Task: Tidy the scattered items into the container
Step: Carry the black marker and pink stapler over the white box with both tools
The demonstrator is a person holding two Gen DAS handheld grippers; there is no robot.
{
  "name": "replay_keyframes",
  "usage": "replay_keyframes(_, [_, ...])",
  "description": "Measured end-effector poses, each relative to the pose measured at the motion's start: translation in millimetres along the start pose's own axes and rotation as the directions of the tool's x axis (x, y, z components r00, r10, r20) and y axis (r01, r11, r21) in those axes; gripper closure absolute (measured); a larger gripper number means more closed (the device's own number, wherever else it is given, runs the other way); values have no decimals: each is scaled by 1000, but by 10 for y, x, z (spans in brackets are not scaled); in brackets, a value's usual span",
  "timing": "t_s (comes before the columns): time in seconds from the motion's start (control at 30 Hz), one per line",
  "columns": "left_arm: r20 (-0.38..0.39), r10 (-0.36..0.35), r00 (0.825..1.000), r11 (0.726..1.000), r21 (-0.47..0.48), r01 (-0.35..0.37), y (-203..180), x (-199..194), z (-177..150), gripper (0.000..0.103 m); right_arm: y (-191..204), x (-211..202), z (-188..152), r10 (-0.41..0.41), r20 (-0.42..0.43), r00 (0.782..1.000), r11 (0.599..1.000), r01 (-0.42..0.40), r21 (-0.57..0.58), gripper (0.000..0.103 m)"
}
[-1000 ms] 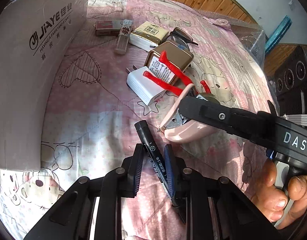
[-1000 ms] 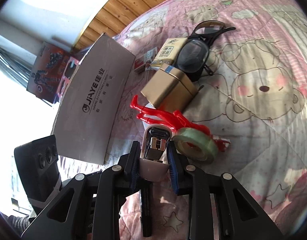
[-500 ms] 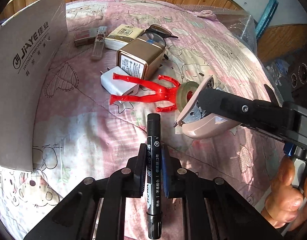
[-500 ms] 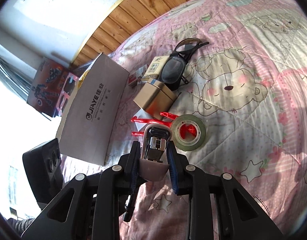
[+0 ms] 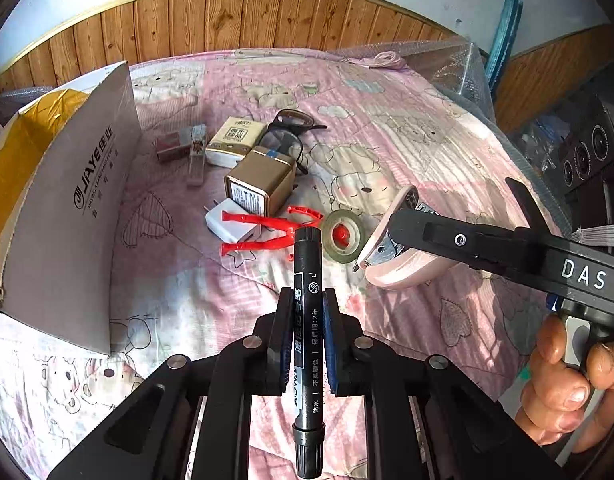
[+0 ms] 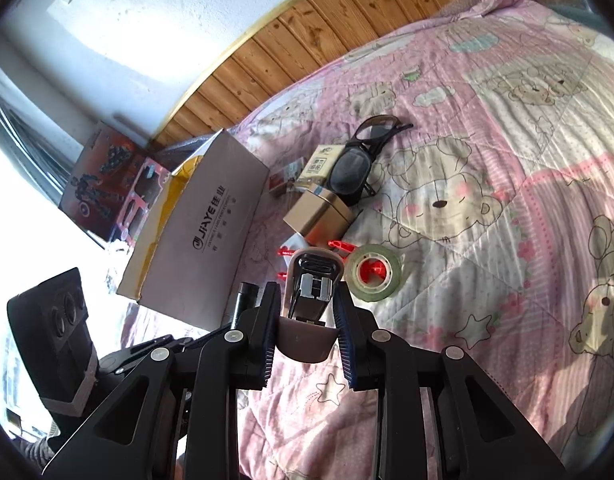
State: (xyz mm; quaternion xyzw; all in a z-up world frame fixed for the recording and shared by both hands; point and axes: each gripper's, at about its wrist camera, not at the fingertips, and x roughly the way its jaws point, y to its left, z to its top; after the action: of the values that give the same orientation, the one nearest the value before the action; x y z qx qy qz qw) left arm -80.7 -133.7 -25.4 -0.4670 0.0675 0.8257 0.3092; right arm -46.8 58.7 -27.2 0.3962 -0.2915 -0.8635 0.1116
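My left gripper (image 5: 305, 300) is shut on a black marker (image 5: 305, 320), held above the pink quilt. My right gripper (image 6: 305, 300) is shut on a pink stapler (image 6: 313, 280), which also shows at the right of the left wrist view as the stapler (image 5: 391, 268). The cardboard box (image 5: 67, 208) stands open at the left, its flap up; the same box (image 6: 203, 232) lies left of centre in the right wrist view. On the quilt lie a tape roll (image 6: 373, 274), a red plastic clip (image 5: 267, 236), a white charger (image 5: 231, 226), a gold tin (image 5: 261, 188), dark glasses (image 6: 355, 168) and small packets (image 5: 235, 140).
The bed's pink bear quilt (image 6: 487, 200) spreads to the right. Wood panelling (image 5: 227, 20) backs the bed. A toy carton (image 6: 103, 180) stands beyond the box. A person's hand (image 5: 563, 384) grips the right tool's handle. Bubble wrap (image 5: 459, 68) lies at the far right corner.
Both grippers have risen and pulled back from the quilt, the left with the marker, the right with the stapler. The items on the bed look smaller and farther now.
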Motion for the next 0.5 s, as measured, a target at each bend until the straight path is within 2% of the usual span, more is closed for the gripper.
replay_keyframes(0.27, [75,-20,997,1000,-14,21,33,-361,-11,89,371,-118,-29,0,16,1000,997,1,-74,75])
replay_keyframes(0.5, [145,-24,989,998,-59,33,232,-721,-35,89,777,-154,-48,1,19,1000,989,2,-145,75])
